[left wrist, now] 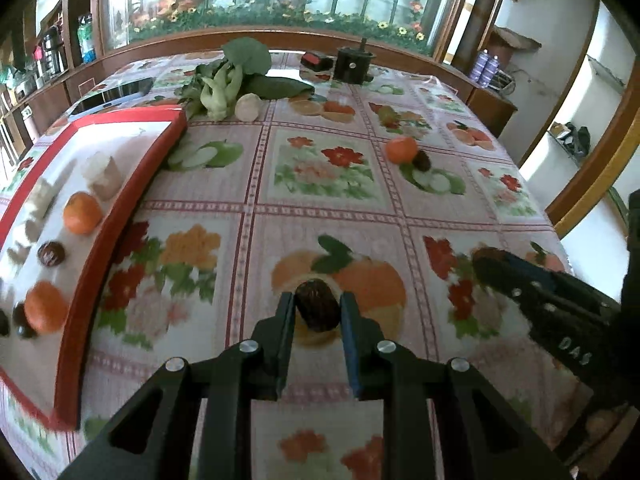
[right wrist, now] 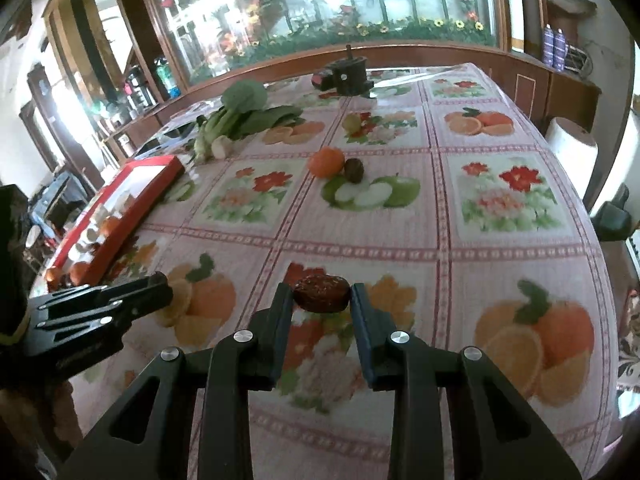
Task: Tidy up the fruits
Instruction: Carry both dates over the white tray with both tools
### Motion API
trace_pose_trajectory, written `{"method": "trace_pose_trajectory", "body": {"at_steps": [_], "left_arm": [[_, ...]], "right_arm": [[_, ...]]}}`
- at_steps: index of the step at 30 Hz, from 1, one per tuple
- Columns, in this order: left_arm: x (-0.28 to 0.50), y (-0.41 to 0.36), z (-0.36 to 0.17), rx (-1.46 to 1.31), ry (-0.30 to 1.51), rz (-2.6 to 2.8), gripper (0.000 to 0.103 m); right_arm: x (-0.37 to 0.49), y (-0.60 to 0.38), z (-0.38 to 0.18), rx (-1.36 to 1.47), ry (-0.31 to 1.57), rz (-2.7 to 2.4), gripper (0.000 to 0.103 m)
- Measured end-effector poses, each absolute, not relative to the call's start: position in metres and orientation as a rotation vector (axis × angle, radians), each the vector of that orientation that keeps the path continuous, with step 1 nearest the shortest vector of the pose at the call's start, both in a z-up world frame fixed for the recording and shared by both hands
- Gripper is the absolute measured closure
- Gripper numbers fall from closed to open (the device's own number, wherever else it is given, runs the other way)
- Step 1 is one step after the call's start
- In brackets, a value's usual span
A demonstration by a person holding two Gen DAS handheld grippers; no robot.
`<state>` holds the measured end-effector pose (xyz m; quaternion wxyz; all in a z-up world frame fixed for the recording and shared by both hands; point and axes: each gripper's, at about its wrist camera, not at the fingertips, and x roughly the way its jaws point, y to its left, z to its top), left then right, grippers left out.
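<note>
1. Left wrist view: your left gripper is clamped on a dark red date, its fingers pressed against both sides, above the fruit-print tablecloth. Left of you sits the red tray with tangerines and more dates in a row. A loose tangerine touches a loose date farther out.
2. Right wrist view: your right gripper pinches a second date lengthwise, held above the cloth. Beyond, leafy greens lie near the tray's far corner.
</note>
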<state>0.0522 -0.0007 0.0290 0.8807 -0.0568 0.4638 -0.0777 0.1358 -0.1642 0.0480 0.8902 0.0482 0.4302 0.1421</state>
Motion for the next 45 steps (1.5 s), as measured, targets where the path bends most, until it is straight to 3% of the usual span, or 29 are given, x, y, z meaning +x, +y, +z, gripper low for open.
{"method": "trace_pose_trajectory", "body": {"at_steps": [25, 45], "left_arm": [[-0.009, 0.042, 0.04, -0.13, 0.952, -0.182, 0.078], [-0.007, 0.174, 0.054, -0.244, 0.896, 0.033, 0.078]], "right_arm": [[0.088, -0.079, 0.061, 0.02, 0.905, 0.366, 0.073], [0.116, 0.042, 0.081, -0.038, 0.857, 0.508, 0.074]]}}
